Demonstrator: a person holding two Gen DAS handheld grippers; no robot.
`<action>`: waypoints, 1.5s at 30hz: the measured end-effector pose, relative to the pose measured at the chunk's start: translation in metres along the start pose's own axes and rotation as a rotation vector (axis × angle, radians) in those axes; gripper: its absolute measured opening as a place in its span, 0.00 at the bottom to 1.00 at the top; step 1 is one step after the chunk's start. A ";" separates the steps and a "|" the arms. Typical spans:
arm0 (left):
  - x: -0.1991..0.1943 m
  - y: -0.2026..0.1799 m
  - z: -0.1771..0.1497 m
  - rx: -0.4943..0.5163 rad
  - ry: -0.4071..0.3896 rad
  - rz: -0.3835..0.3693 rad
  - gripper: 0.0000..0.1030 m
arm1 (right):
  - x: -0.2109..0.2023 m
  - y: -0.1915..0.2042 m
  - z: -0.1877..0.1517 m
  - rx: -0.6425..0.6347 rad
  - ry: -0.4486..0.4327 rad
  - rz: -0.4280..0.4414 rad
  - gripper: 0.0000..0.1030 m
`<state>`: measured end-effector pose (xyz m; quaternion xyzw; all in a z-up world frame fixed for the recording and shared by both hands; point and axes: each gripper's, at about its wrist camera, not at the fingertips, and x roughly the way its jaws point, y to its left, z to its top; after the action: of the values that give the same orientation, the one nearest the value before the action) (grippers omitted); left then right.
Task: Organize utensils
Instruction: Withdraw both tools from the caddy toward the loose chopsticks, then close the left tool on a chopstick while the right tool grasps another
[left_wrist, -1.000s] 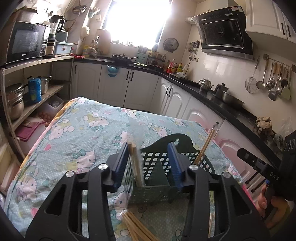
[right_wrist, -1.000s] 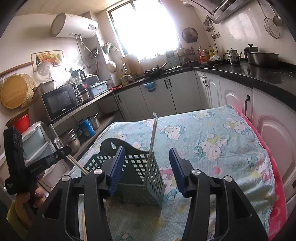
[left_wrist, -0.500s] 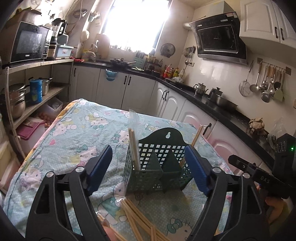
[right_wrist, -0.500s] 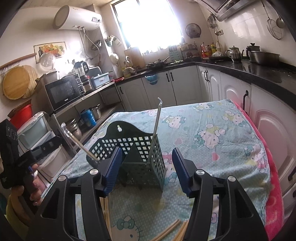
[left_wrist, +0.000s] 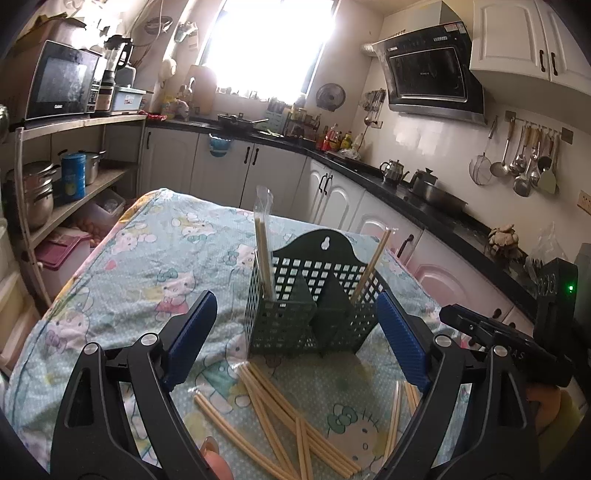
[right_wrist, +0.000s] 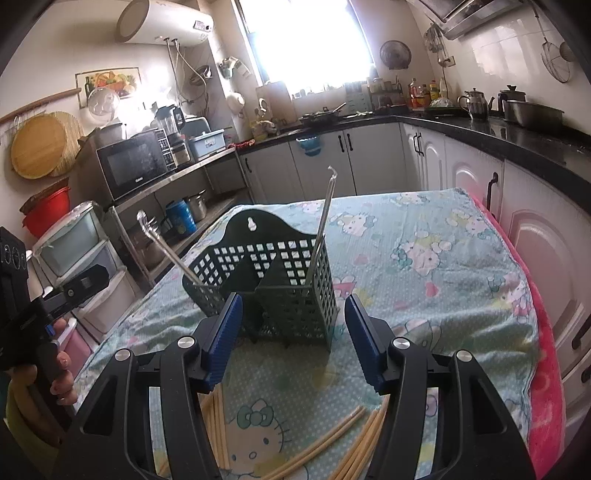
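From the left wrist camera we've got the left gripper hanging over the table with its blue pads spread wide and nothing between them. The green utensil caddy stands upright on the Hello Kitty tablecloth, just past the fingertips and roughly centred in the gap. One wrapped pair of chopsticks stands nearly straight up in its left compartment, and another pair leans out to the right from the right compartment. A bunch of loose chopsticks lies scattered on the cloth in front of the caddy, between the two arms of the gripper, some crossing each other. Off to the right edge we can see the right gripper's body with a hand under it.

Switching to the right wrist camera, the right gripper is parted too and holds nothing. The caddy sits just ahead of its fingertips, seen from the other corner, with one wrapped pair upright and another leaning left. Loose chopsticks lie on the cloth low in the frame, between and under the gripper arms. The left hand grips its handle at the far left.
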<state>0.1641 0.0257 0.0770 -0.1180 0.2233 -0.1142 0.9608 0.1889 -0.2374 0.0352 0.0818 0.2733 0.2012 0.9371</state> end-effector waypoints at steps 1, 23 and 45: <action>0.000 0.000 -0.002 0.000 0.004 -0.001 0.77 | 0.000 0.000 -0.001 -0.001 0.003 0.000 0.54; 0.017 -0.001 -0.063 0.000 0.167 0.014 0.77 | 0.001 -0.009 -0.053 -0.003 0.132 -0.023 0.54; 0.056 -0.013 -0.122 0.027 0.415 -0.034 0.24 | 0.044 -0.016 -0.097 0.047 0.330 -0.059 0.53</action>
<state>0.1549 -0.0236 -0.0483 -0.0827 0.4128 -0.1555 0.8936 0.1752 -0.2293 -0.0708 0.0614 0.4303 0.1778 0.8829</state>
